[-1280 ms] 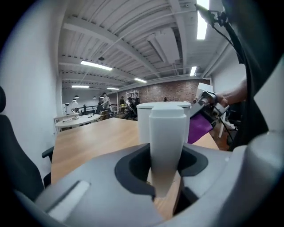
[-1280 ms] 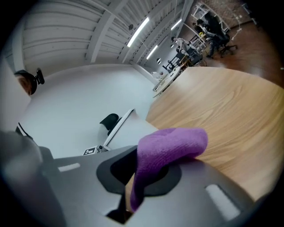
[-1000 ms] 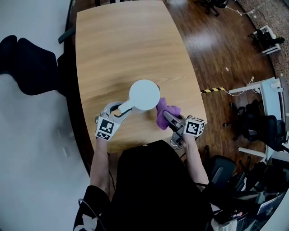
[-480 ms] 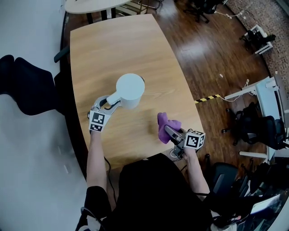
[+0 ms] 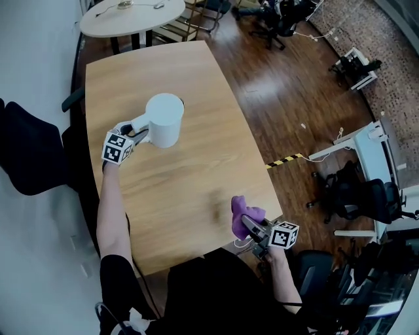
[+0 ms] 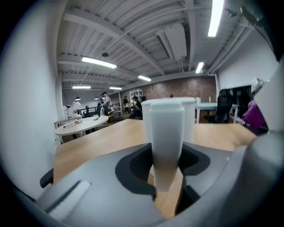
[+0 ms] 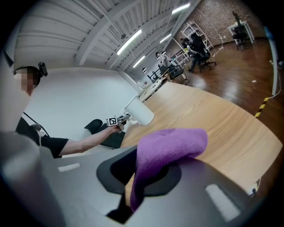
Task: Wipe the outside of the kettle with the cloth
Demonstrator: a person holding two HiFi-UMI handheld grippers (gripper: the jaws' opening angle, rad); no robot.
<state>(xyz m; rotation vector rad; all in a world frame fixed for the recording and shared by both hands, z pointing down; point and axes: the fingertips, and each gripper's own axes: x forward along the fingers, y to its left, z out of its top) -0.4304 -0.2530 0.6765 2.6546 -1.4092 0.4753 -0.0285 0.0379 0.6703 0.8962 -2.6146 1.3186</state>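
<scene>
Kettle point(image 5: 163, 119) is near the wooden counter's point(image 5: 177, 190) left edge; left tongs point(image 5: 134, 131), just loosening slightly, pinch its handle point(image 5: 139, 122); right tongs point(image 5: 251, 224) pinch cloth point(image 5: 241, 211).

Open-plan office with an industrial look. A long wooden desk point(image 5: 177, 176) stands on a dark polished wood floor point(image 5: 275, 98). Far beyond the right tongs point(image 5: 245, 222) are a round white table point(image 5: 131, 14) and black swivel chairs point(image 5: 278, 16); to the right of the tongs, another black office chair point(image 5: 357, 193). Strip lights point(image 6: 98, 62) hang from a ribbed white ceiling point(image 6: 133, 40). A brick wall point(image 6: 177, 86) closes the far end, where several people point(image 6: 105, 101) stand.
</scene>
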